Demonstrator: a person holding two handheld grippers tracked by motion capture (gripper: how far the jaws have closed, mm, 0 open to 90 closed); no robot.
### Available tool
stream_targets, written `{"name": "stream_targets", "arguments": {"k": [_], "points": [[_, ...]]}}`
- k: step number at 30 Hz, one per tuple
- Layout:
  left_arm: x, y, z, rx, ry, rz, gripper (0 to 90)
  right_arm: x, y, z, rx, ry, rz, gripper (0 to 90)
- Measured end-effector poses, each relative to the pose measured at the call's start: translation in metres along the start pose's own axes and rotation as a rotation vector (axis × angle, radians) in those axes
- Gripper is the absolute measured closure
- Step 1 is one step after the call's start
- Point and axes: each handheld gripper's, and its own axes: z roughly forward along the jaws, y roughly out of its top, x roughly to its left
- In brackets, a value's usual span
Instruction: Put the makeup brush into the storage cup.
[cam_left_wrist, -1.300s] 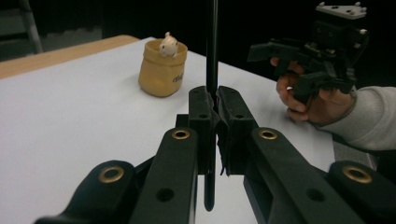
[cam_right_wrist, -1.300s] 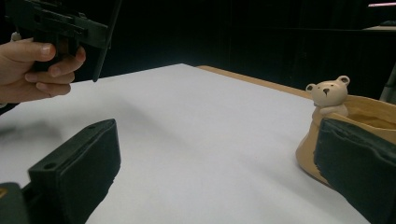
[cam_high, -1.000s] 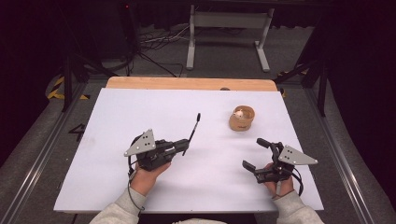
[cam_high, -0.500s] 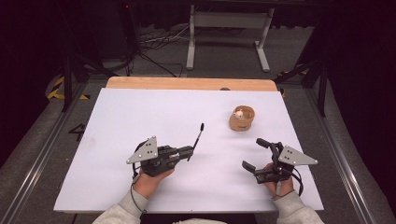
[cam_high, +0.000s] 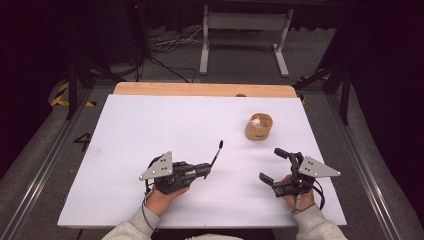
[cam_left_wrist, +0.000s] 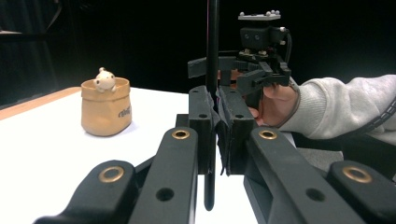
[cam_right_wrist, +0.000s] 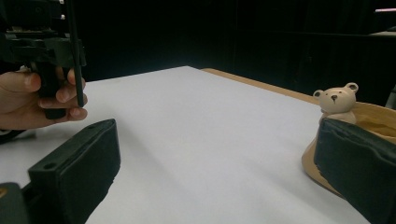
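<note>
Left tongs (cam_high: 204, 170) clamp thin black stick (cam_high: 216, 153), tip toward 1 o'clock; right tongs (cam_high: 278, 167) wide, empty. I'd aim steadily for bear pot (cam_high: 259, 126).

We see the white worktop (cam_high: 150, 130) bare across its whole left half and far middle, so a hand could sweep there freely. The one standing obstacle is the tan pot (cam_high: 259, 127) with a small bear figure (cam_right_wrist: 335, 100) in it, right of centre, well ahead of the right gripper (cam_high: 274, 166). The thin black stick (cam_high: 216, 155) juts forward from the left gripper (cam_high: 204, 170), narrowing the open lane between the two grippers.
</note>
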Motion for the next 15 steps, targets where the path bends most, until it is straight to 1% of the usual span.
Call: {"name": "stream_targets", "arguments": {"k": [5,7,8,10,11,12,13,14,15], "points": [[0.0,0.0,0.001,0.0,-0.006,-0.005,85.1,0.002,0.001,0.001,0.006,-0.004,-0.018,0.9],[0.0,-0.001,0.001,0.0,-0.006,-0.008,85.1,0.002,0.003,0.002,0.011,0.019,-0.021,3.7],[0.0,-0.001,0.001,0.0,-0.007,-0.007,85.1,0.002,0.004,0.003,0.013,0.036,-0.022,4.1],[0.0,-0.001,0.002,0.004,-0.006,-0.005,85.1,0.004,0.008,0.006,0.013,0.054,-0.031,4.1],[0.0,-0.001,0.002,0.004,-0.007,-0.004,85.1,0.006,0.011,0.007,0.016,0.067,-0.047,4.1],[0.0,-0.001,0.002,0.004,-0.007,-0.004,85.1,0.006,0.011,0.007,0.016,0.067,-0.047,4.1],[0.0,-0.001,0.003,0.009,-0.007,-0.004,85.1,0.009,0.016,0.01,0.015,0.078,-0.069,4.1],[0.0,-0.001,0.003,0.009,-0.007,-0.004,85.1,0.009,0.016,0.01,0.015,0.078,-0.069,4.1],[0.0,-0.001,0.003,0.012,-0.007,-0.004,85.1,0.012,0.022,0.012,0.005,0.097,-0.076,4.2]]}}
